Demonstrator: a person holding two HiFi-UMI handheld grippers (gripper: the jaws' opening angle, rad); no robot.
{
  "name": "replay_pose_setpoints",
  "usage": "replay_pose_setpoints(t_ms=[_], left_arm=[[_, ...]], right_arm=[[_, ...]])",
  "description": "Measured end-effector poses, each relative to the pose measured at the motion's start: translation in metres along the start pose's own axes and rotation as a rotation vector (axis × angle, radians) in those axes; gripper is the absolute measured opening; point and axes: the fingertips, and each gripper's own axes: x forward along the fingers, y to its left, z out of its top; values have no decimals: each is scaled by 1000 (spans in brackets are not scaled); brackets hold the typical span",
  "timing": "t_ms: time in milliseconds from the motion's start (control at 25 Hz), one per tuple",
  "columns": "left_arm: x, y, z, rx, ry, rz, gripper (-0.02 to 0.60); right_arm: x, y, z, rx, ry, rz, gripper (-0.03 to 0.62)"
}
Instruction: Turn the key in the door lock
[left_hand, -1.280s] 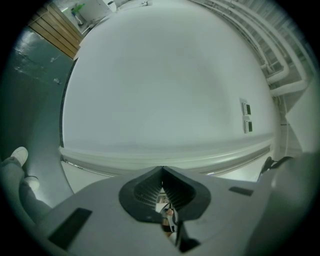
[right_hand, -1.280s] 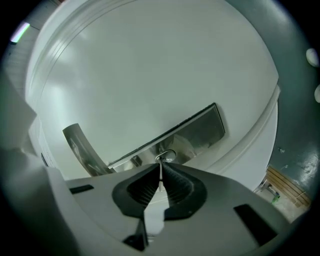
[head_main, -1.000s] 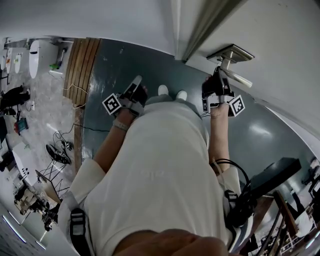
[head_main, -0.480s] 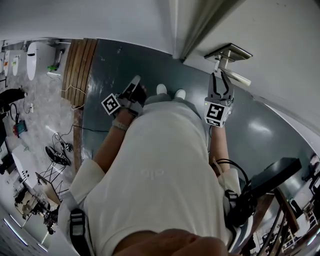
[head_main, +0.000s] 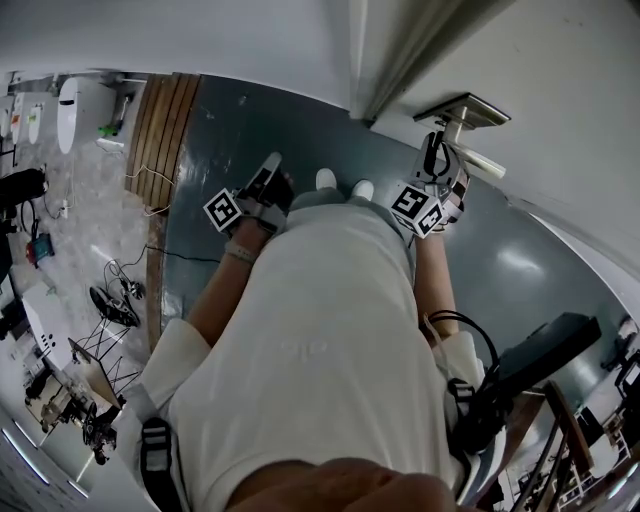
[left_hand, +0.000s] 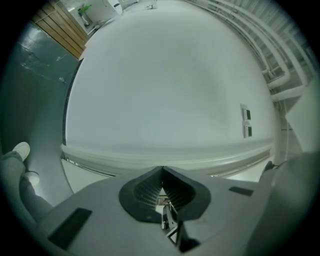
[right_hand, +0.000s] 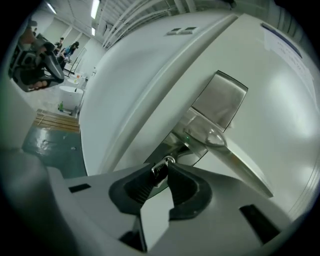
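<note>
Jaws of the right gripper (right_hand: 165, 173) press together on the small metal key (right_hand: 159, 170), which sits in the lock just below the silver door handle (right_hand: 235, 152). The handle's lever juts out from a brushed metal plate (right_hand: 220, 102) on the white door (right_hand: 285, 95). In the head view this gripper (head_main: 436, 152) is raised to the handle, its marker cube (head_main: 414, 208) tilted. The left gripper (left_hand: 162, 174) hangs low beside the person's body, its jaws pressed together on nothing, facing a white wall (left_hand: 165, 90) above the grey-green floor (head_main: 240, 130).
</note>
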Motion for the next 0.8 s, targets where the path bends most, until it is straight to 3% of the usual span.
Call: replay_pose_setpoints(t_ms=[160,440,600,800], left_arm=[[-1,2,0,-2,-7,0,8],[0,1,-1,-3,-5,-2,8],[0,1,-1,-1,-4,1,8],[1,1,-1,0,-1,4,8]], right_arm=[[1,-4,0,119,-12,-25,69],[3,-6,0,453,-29,43,66],[4,-6,-7,732,-30,119,63],[5,-8,-8,1193,-51,253,52]])
